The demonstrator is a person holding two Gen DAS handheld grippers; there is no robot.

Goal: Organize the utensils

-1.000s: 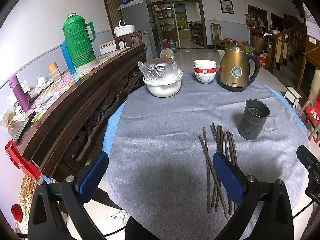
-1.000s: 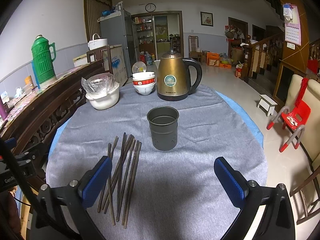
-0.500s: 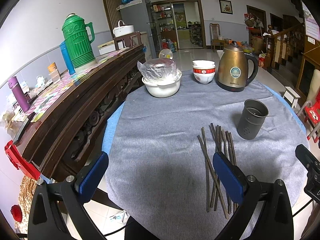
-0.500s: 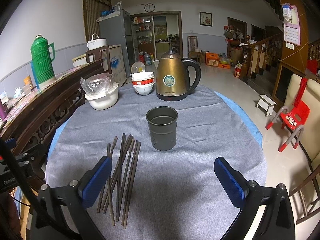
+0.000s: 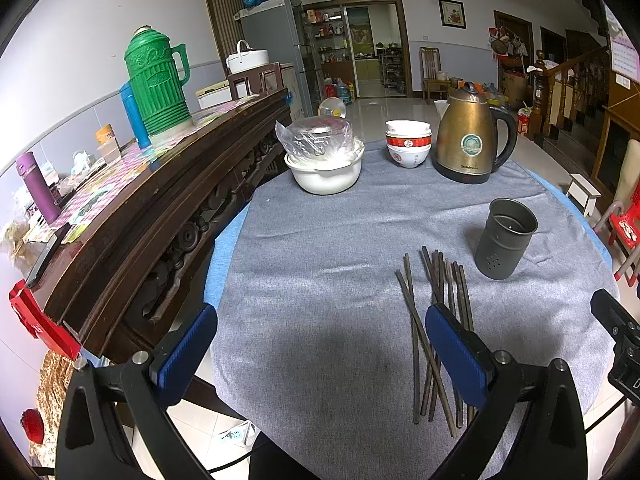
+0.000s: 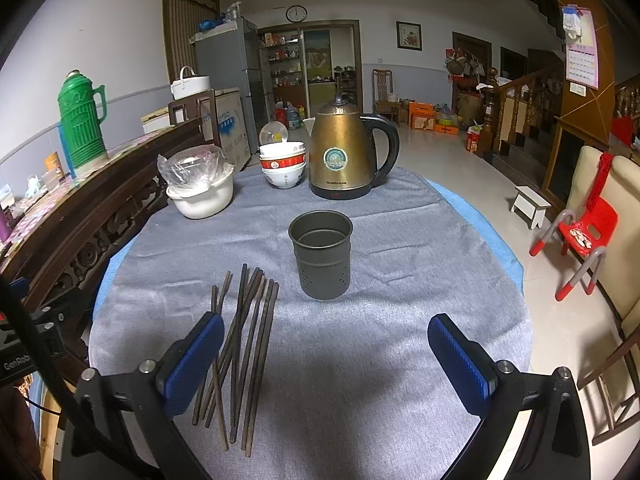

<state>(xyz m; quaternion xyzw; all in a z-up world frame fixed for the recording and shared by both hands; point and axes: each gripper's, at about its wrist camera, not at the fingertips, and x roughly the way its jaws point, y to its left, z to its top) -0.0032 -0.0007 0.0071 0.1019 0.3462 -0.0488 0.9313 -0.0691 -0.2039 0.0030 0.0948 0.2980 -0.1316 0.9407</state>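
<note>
Both grippers hover with fingers spread wide, holding nothing: dark wooden chopsticks (image 6: 244, 344) lie beside the right gripper's (image 6: 326, 354) left finger, the grey perforated metal cup (image 6: 322, 254) ahead between its fingers; the left gripper (image 5: 320, 350) sits left.

Lived-in home: fridge (image 6: 232, 80), kettle (image 6: 344, 156) (stairs (image 6: 532, 92) beyond).

A brass-coloured electric kettle (image 6: 346, 156) stood at the far edge of the grey tablecloth (image 6: 400, 352), with stacked red-and-white bowls (image 6: 283, 163) just beside it and a white pot (image 6: 201, 196) (plastic-covered) further left. A green thermos (image 5: 158, 82) stood on the dark wooden sideboard (image 5: 132, 216).
</note>
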